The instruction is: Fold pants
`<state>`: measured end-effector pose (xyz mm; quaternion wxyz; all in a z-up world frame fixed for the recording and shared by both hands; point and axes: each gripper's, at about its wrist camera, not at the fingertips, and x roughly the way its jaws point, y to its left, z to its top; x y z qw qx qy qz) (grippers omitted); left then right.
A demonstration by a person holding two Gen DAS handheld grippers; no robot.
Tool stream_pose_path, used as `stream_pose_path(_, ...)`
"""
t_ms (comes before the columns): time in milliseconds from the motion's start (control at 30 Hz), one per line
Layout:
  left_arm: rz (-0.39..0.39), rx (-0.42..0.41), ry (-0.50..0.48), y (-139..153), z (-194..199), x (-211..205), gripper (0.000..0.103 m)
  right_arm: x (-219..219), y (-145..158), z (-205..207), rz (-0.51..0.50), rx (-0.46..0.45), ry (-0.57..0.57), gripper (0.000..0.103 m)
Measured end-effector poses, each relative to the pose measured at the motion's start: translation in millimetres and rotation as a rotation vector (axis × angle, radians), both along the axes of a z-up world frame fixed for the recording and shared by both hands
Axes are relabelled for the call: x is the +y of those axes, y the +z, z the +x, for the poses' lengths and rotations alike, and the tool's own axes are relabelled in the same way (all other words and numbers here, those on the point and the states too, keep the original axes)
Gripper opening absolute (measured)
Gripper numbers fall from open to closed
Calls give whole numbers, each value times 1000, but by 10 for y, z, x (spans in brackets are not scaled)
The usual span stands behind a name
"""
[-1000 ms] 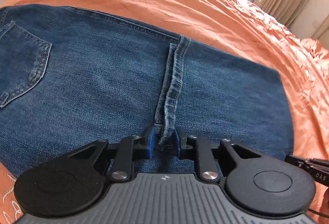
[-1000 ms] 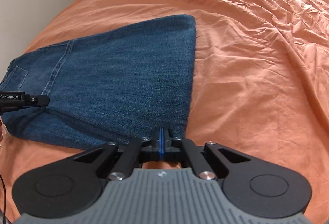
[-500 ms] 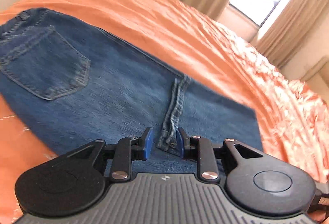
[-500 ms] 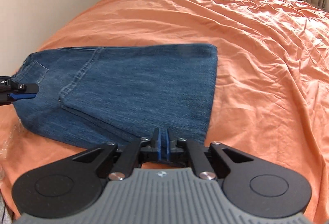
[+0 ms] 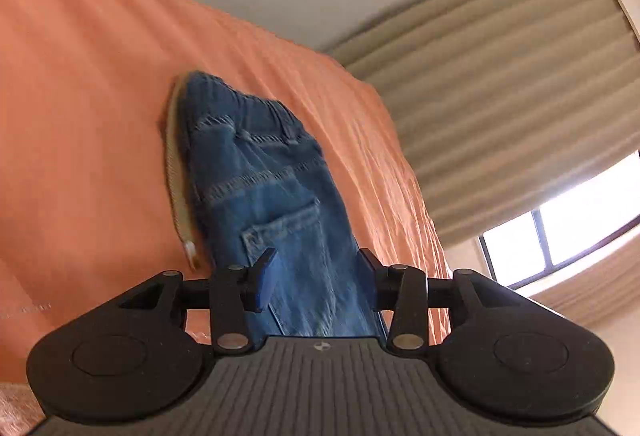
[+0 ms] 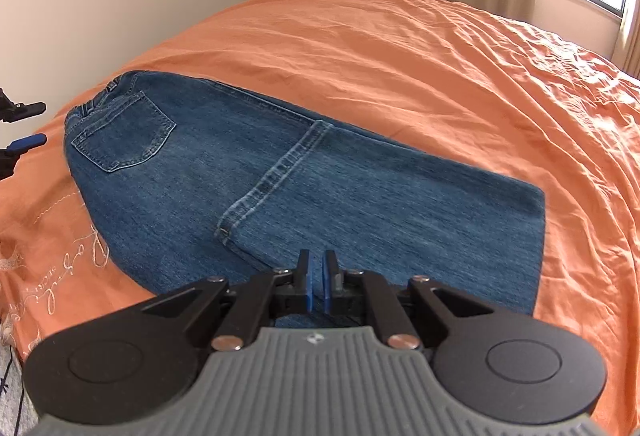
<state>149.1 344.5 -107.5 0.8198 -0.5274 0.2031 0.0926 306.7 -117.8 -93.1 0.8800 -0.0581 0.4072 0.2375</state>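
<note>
Starting nearest, the right gripper (image 6: 316, 286) had its jaws together with nothing between them, poised just above the near edge of the jeans (image 6: 280, 172). One pair of jeans lay flat on the orange bedspread (image 6: 440, 56), already doubled with a hem stitched across the middle; a further fold to the waistband probably remained. Farther off, the left gripper (image 5: 316, 276) had just been opening, its jaws apart and empty. Two grippers, one garment.

orange-covered bed (image 6: 400, 48), folded blue jeans (image 6: 320, 188) lying flat on it
</note>
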Motion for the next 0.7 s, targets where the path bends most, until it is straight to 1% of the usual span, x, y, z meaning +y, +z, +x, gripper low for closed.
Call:
stream_pose_path(100,-93,-27,48,-204,56,317,58,190,-69,162,-14,19,9,2)
stream_pose_path(133,-128,-36,55,-281,112,423,59,244,-90,215,-15,24,13,2)
stream_pose_path(200,-155,-29,77,-392,240,560,59,341,-135,331,-15,34,22,2)
stream_pose_path(367,-131,43,88,-659,660,803,59,580,-290,658,-31,65,24,2)
stream_pose_path(433,-154,48,59,-775,801,870,59,616,-362,770,-21,83,11,2)
stream_pose_path(500,-141,48,34,-829,896,870,59,631,-443,857,-9,106,3,2)
stream_pose_path(567,-110,61,17,-836,980,861,61,635,-520,924,2,125,-3,2)
stream_pose_path(700,-112,78,20,-770,895,847,55,591,-577,974,28,151,-24,1)
